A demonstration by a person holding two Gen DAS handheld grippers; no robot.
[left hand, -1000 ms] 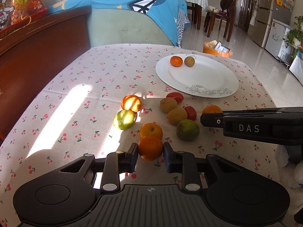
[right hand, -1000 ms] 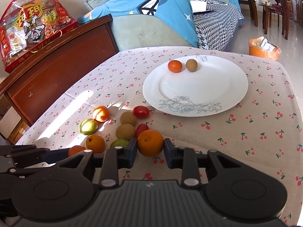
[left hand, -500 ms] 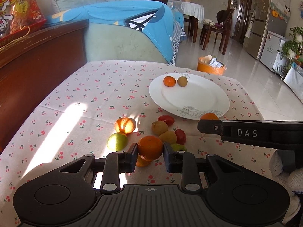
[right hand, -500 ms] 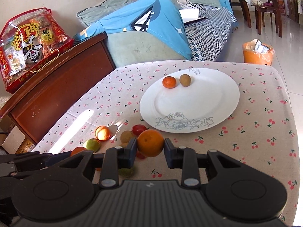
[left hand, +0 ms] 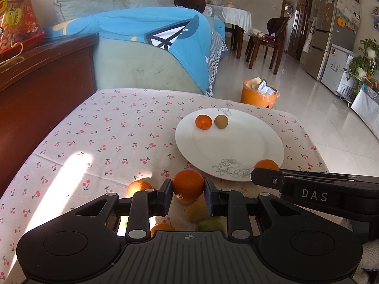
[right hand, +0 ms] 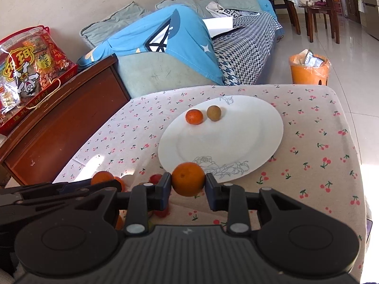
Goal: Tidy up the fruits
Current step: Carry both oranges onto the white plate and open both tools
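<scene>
A blue blanket point(left hand: 132, 30) drapes the green sofa point(left hand: 132, 68) at upper centre; an orange bin point(left hand: 258, 93) stands on the floor right of it.

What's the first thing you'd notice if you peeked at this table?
Two black grippers, each squeezing an orange: the left gripper holds one orange, the right gripper another orange. Behind them, a big white plate carries a small orange beside a kiwi.

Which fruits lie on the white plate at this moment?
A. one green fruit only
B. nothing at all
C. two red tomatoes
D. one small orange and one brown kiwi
D: on the far part of the white plate a small orange lies beside a brown kiwi.
</scene>
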